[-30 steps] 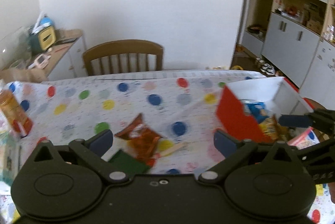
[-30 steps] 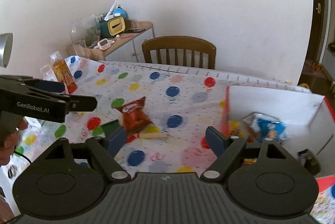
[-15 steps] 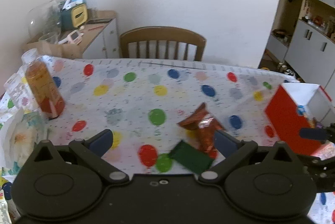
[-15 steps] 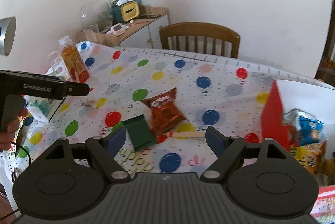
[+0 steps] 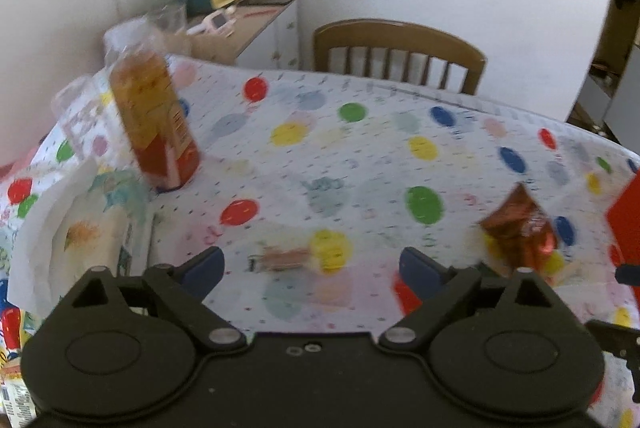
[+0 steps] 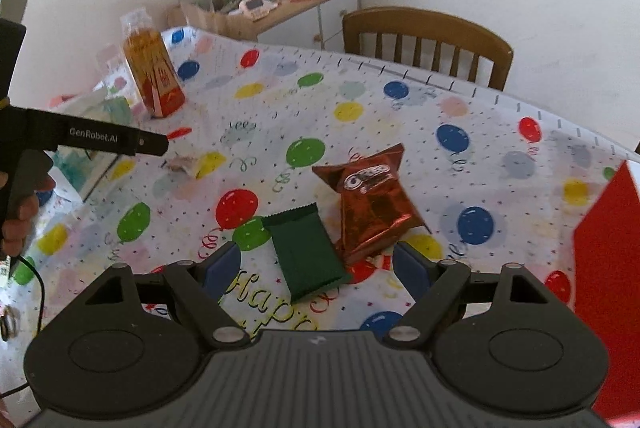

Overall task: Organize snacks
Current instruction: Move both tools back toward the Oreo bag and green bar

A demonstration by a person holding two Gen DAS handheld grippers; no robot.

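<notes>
Both views are bright with soft, even daylight and only weak shadows. The left wrist view is smeared by motion blur: the orange plastic drink bottle (image 5: 154, 116) looks streaked. The right wrist view is sharper. Fisheye distortion bends the edges, and the corners are dark.

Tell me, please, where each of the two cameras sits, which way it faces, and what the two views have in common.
Left wrist view: sits on the left gripper, jaws closing with nothing between them, looking down over the table toward a small wrapped snack.
Right wrist view: sits on the open right gripper, facing the green packet; a hand holding the left gripper shows at the left edge.
Shared: orange bottle, red-brown snack bag, wooden chair, balloon tablecloth.
</notes>
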